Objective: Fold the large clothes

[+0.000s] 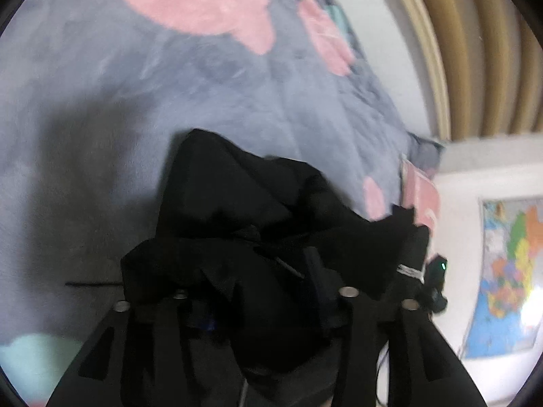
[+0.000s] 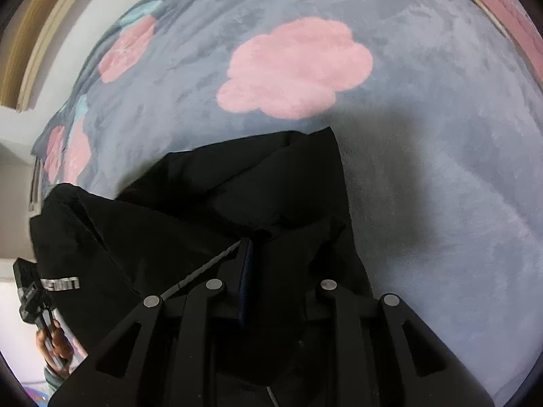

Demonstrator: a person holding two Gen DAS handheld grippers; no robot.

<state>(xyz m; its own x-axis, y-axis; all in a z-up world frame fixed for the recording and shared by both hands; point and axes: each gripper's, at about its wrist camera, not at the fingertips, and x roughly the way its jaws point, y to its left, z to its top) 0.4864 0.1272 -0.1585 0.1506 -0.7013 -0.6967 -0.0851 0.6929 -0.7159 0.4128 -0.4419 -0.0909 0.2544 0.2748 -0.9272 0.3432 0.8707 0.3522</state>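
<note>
A large black garment [image 1: 258, 224] hangs bunched between both grippers above a grey-blue blanket with pink flowers. My left gripper [image 1: 264, 271] is shut on a fold of the black cloth; its fingertips are buried in the fabric. My right gripper [image 2: 268, 257] is shut on another part of the black garment [image 2: 210, 210], near a zipper line and a small white logo patch at the left. The cloth drapes over both grippers and hides the jaws. The other gripper and the hand holding it show at the lower left of the right wrist view [image 2: 37, 308].
The grey-blue blanket [image 2: 424, 135] with pink flower shapes covers the bed under the garment. A white wall, a wooden frame [image 1: 475, 51] and a coloured map poster [image 1: 509, 271] lie beyond the bed edge on the right of the left wrist view.
</note>
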